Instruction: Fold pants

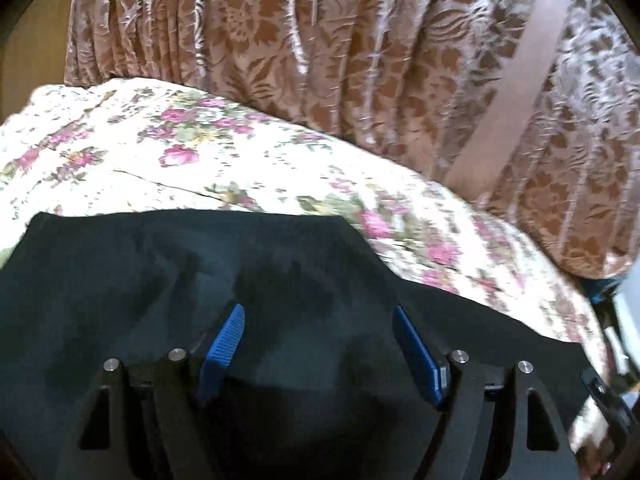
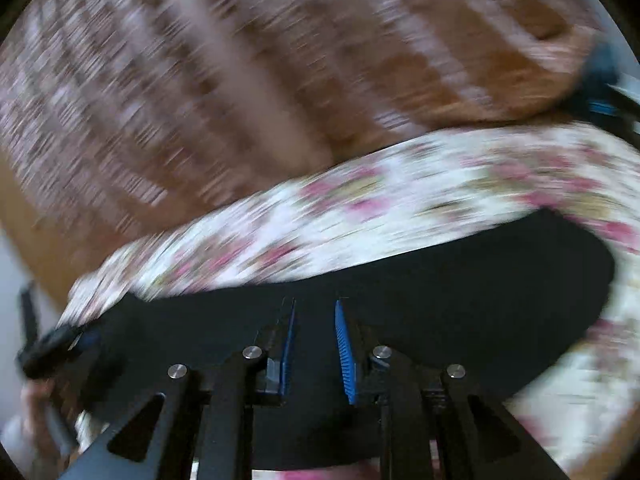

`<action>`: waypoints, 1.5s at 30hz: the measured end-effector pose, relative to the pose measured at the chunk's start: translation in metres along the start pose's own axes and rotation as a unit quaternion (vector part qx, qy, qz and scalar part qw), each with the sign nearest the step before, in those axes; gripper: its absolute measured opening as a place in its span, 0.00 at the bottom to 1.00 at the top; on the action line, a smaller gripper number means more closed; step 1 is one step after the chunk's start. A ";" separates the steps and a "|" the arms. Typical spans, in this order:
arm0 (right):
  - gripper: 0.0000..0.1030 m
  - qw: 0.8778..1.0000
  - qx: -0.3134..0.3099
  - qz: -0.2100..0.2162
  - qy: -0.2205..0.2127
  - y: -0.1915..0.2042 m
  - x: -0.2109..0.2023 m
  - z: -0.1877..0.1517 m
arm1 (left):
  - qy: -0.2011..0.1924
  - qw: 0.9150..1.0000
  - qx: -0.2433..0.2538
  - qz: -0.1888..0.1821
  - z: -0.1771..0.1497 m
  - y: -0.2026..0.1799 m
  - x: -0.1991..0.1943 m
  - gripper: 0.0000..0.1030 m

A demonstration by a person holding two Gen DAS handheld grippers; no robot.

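The left hand-held gripper (image 1: pixel 318 316) hovers with jaws wide apart and empty over the dark pants (image 1: pixel 168 264). The right hand-held gripper (image 2: pixel 316 312), slightly parted, grips nothing. The pants lie on the floral bedspread (image 1: pixel 208 152); behind hangs a brown patterned curtain (image 1: pixel 320 40).
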State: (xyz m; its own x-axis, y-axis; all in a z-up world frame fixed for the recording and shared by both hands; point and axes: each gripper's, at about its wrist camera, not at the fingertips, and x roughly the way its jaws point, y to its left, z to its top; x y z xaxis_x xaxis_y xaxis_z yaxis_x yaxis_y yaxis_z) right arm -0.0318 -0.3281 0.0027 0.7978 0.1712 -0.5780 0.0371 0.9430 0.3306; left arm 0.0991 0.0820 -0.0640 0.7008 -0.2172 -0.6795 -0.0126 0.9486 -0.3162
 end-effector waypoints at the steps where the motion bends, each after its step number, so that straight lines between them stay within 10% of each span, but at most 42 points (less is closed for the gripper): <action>1: 0.20 1.000 -0.013 0.022 0.017 0.015 0.011 -0.002 | 0.002 1.000 0.000 0.012 0.003 0.004 0.004 0.74; 5: 0.21 0.991 -0.061 0.098 0.070 0.074 0.054 -0.010 | -0.009 0.998 -0.011 0.065 0.002 0.033 0.020 0.74; 11: 0.21 0.967 -0.178 0.153 0.096 0.167 0.102 -0.006 | -0.052 0.997 -0.060 -0.004 -0.016 0.061 0.015 0.78; 22: 0.25 0.948 -0.193 0.176 0.183 0.258 0.225 0.014 | -0.096 0.989 -0.099 -0.049 -0.026 0.074 0.002 0.78; 35: 0.05 0.957 -0.166 0.129 0.198 0.263 0.302 0.006 | -0.077 0.994 -0.080 -0.023 -0.024 0.068 0.015 0.80; 45: 0.26 0.968 -0.085 0.196 0.129 0.204 0.220 0.036 | -0.026 0.998 -0.049 -0.013 -0.004 0.046 0.010 0.80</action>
State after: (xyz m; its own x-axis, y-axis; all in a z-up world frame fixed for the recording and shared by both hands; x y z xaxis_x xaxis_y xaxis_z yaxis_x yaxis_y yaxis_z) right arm 0.1731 -0.1079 -0.0303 0.5534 0.5708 -0.6065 -0.3555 0.8205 0.4478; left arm 0.1027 0.1227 -0.0877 0.7379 -0.2272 -0.6355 -0.0622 0.9147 -0.3992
